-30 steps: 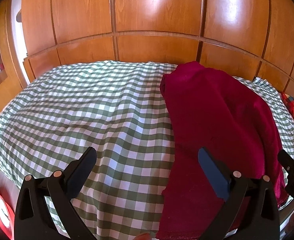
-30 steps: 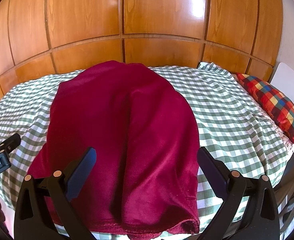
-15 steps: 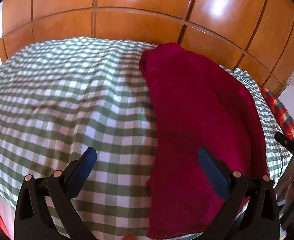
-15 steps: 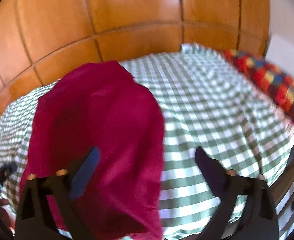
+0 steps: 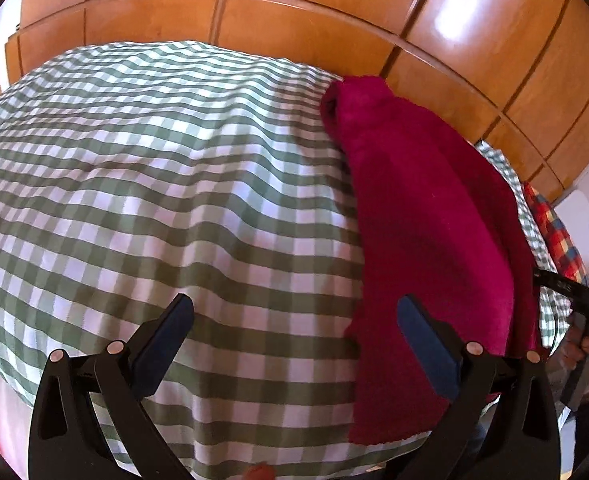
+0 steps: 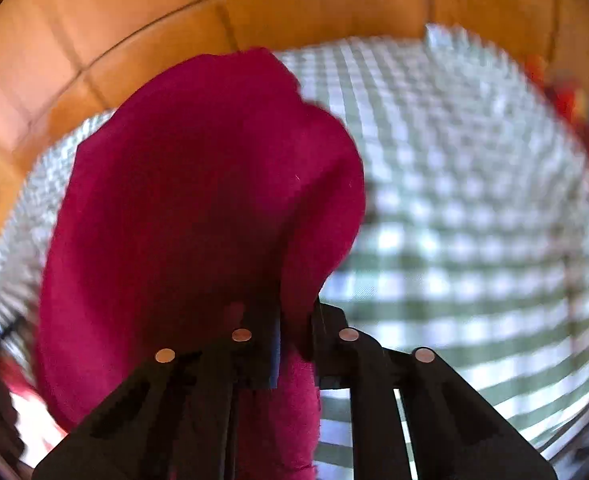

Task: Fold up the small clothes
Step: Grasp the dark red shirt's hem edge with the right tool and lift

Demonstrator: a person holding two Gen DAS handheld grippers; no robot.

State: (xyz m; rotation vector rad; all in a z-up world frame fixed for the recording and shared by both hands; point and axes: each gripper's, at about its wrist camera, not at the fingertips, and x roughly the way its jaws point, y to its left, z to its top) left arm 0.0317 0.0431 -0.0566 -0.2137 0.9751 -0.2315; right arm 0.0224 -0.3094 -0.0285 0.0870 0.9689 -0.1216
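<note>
The left tool (image 5: 294,344) is hovering over the bed (image 5: 154,184) with its two fingers (image 5: 166,336) spread wide apart and nothing between them. One finger is hanging over the green-and-white checked cover, the other over the near part of the red cloth (image 5: 426,232).

The red cloth is lying on the right part of the bed as the left camera sees it, stretching from the near edge toward the wooden panelling (image 5: 294,12) behind the bed. Its far end is bunching up into a small rolled lip close to that panelling.

The right tool (image 6: 294,336) is gripping the near edge of the red cloth (image 6: 198,200), its fingers pressed together on the fabric, with a strip of cloth hanging down between and below them. In this blurred view the cloth is rising up from the grip and filling the left and middle of the picture, while the checked cover of the bed (image 6: 474,208) is showing to the right.

A multicoloured checked pillow (image 5: 554,236) is sitting at the far right side of the bed, beyond the cloth. The right tool (image 5: 574,296) is also showing at the right edge of the left camera's view, beside the cloth.
</note>
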